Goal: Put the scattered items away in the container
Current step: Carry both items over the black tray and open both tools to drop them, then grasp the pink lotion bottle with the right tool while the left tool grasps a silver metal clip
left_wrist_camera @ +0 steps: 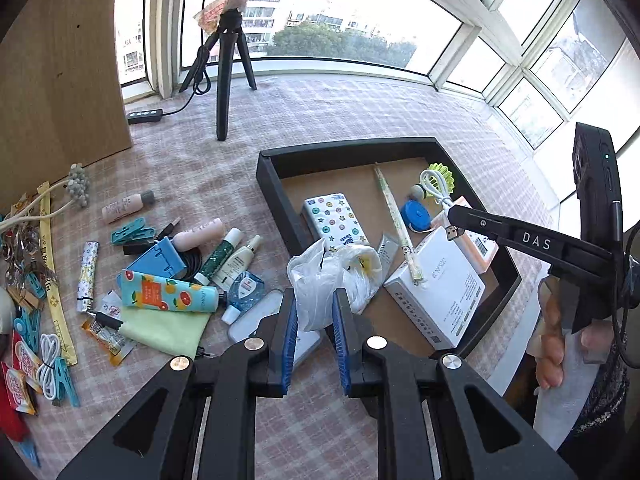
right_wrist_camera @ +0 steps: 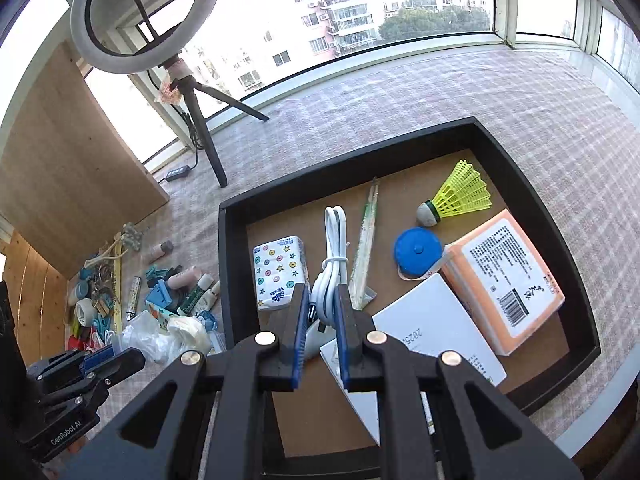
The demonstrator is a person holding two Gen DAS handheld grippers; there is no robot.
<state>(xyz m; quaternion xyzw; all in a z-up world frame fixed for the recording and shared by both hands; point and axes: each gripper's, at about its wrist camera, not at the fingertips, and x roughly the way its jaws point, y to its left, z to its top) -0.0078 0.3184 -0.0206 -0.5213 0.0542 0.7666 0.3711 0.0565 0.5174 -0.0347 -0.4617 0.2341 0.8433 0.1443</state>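
Note:
My left gripper (left_wrist_camera: 315, 308) is shut on a crumpled clear plastic bag (left_wrist_camera: 328, 276) and holds it over the left wall of the black tray (left_wrist_camera: 280, 204). My right gripper (right_wrist_camera: 322, 300) is shut on a coiled white USB cable (right_wrist_camera: 330, 268) and holds it above the tray floor (right_wrist_camera: 404, 152). The right gripper also shows in the left wrist view (left_wrist_camera: 452, 216), with the cable (left_wrist_camera: 434, 184) hanging from it. In the tray lie a tissue pack (right_wrist_camera: 280, 272), a yellow shuttlecock (right_wrist_camera: 460, 196), a blue tape measure (right_wrist_camera: 418, 252), an orange pack (right_wrist_camera: 504, 276) and a white box (right_wrist_camera: 432, 332).
Scattered items lie left of the tray: a fruit-print tube (left_wrist_camera: 168, 290), small bottles (left_wrist_camera: 232, 256), a green cloth (left_wrist_camera: 168, 330), clips (left_wrist_camera: 132, 232) and a white cable (left_wrist_camera: 50, 356). A ring-light tripod (left_wrist_camera: 228, 68) stands at the back. A wooden panel (left_wrist_camera: 60, 80) stands at left.

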